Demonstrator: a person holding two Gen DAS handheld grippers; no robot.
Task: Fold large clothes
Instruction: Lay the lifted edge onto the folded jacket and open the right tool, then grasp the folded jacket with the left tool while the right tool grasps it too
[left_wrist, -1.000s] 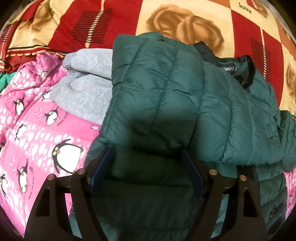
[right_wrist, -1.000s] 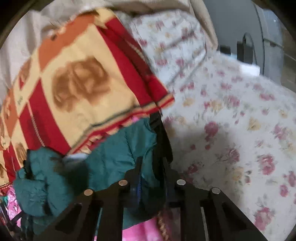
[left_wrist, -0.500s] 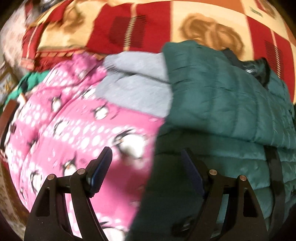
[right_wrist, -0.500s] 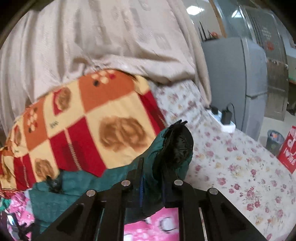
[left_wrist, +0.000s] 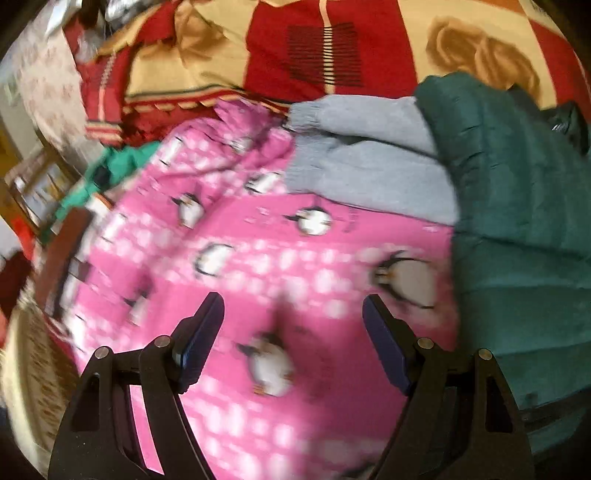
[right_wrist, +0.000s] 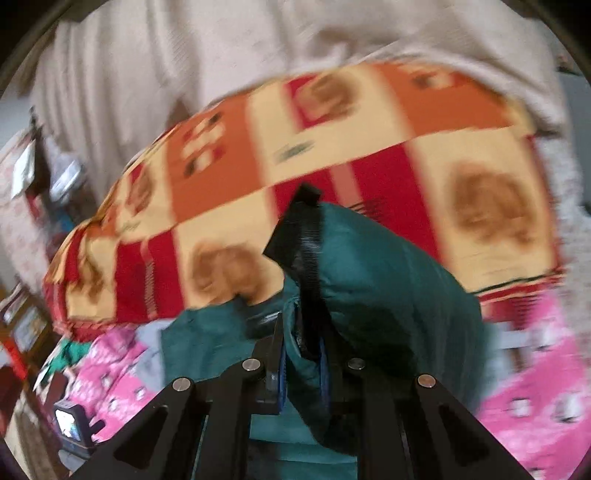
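Observation:
A dark green quilted jacket (left_wrist: 517, 206) lies partly folded on the bed, at the right of the left wrist view. My left gripper (left_wrist: 293, 325) is open and empty, hovering over the pink penguin blanket (left_wrist: 258, 266), left of the jacket. My right gripper (right_wrist: 301, 350) is shut on the jacket's black-trimmed edge (right_wrist: 306, 258) and holds a bulging part of the jacket (right_wrist: 388, 280) lifted above the bed.
A grey knit garment (left_wrist: 362, 166) lies between the pink blanket and the jacket. A red, orange and cream patterned blanket (left_wrist: 295, 55) covers the bed behind; it also shows in the right wrist view (right_wrist: 258, 166). A beige cover (right_wrist: 184, 55) hangs behind. Furniture (left_wrist: 33, 184) stands at the left bedside.
My left gripper has moved left off the jacket to over the pink blanket, staying open. My right gripper has lifted and swung round with the jacket edge held.

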